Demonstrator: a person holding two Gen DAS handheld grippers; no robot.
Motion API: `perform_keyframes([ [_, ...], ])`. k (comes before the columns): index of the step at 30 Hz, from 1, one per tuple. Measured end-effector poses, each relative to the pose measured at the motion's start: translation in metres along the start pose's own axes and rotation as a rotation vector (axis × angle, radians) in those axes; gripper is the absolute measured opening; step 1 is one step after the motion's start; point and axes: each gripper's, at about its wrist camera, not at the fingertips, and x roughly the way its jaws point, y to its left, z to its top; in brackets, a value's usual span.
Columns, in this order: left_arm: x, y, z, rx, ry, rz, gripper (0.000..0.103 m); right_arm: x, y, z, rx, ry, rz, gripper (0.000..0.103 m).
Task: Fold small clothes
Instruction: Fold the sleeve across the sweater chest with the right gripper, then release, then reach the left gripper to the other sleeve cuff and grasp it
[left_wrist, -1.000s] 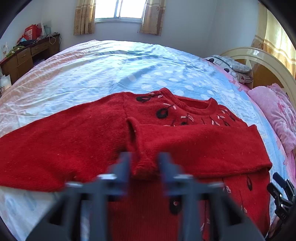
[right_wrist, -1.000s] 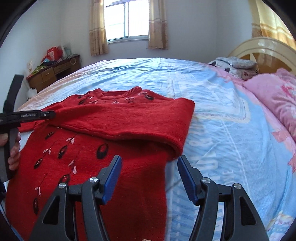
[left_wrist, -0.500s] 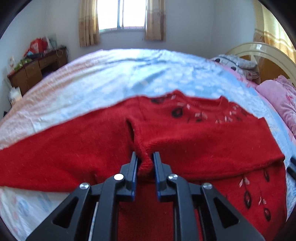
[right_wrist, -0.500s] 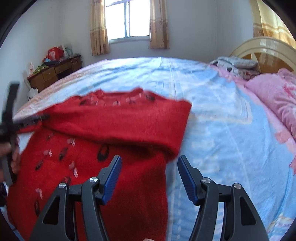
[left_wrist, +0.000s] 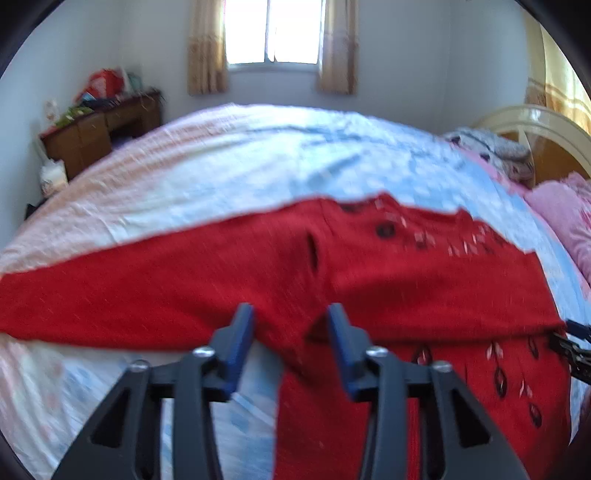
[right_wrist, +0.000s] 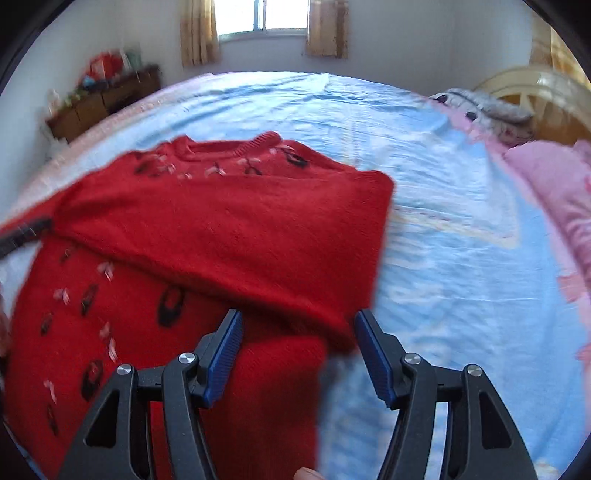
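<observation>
On the bed — a red sweater, one sleeve folded across.

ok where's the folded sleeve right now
In the right wrist view the folded sleeve lies across the red sweater's chest, below the collar, its fold ahead of the open right tongs.

Red sweater lies on blue sheet, sleeve folded across chest; right gripper open at bottom center over folded edge.

Straight ahead, a bright curtained window lights pale walls. A cluttered wooden desk stands far left; a cream headboard curves far right.
</observation>
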Motion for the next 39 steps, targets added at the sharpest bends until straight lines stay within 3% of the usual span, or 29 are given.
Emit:
perform_keyframes([
  [2, -0.001, -0.001, 0.011, -0.007, -0.027, 0.015, 0.071, -0.014, 0.0, 0.007, 0.022, -0.044, -0.018, 0.063],
  [5, 0.012, -0.009, 0.02, 0.007, -0.011, 0.02, 0.072, -0.027, 0.014, 0.022, 0.015, -0.115, 0.044, 0.063],
  [9, 0.049, -0.016, 0.02, 0.091, 0.09, 0.153, 0.072, -0.008, 0.041, 0.03, -0.039, -0.101, 0.092, 0.064],
  [11, 0.056, -0.006, 0.018, 0.058, 0.14, 0.143, 0.079, 0.006, 0.05, 0.022, -0.048, -0.053, 0.099, 0.064],
  [13, 0.054, 0.001, 0.015, 0.046, 0.133, 0.17, 0.09, 0.016, 0.052, 0.012, -0.049, -0.029, 0.098, 0.064],
  [14, 0.055, 0.001, 0.013, 0.063, 0.134, 0.179, 0.092, 0.013, 0.053, 0.003, -0.064, -0.086, 0.084, 0.065],
  [17, 0.051, 0.006, 0.009, 0.044, 0.123, 0.155, 0.092, 0.009, 0.054, -0.008, -0.073, -0.141, 0.073, 0.065],
  [27, 0.022, 0.022, -0.007, 0.002, 0.083, 0.104, 0.095, 0.004, 0.058, -0.016, -0.067, -0.18, 0.038, 0.066],
  [31, 0.002, 0.034, -0.025, -0.014, 0.105, 0.108, 0.095, 0.004, 0.056, -0.016, -0.057, -0.182, 0.051, 0.068],
  [39, -0.043, 0.091, -0.036, -0.088, 0.03, 0.195, 0.095, 0.003, 0.058, -0.019, -0.059, -0.191, 0.044, 0.069],
])
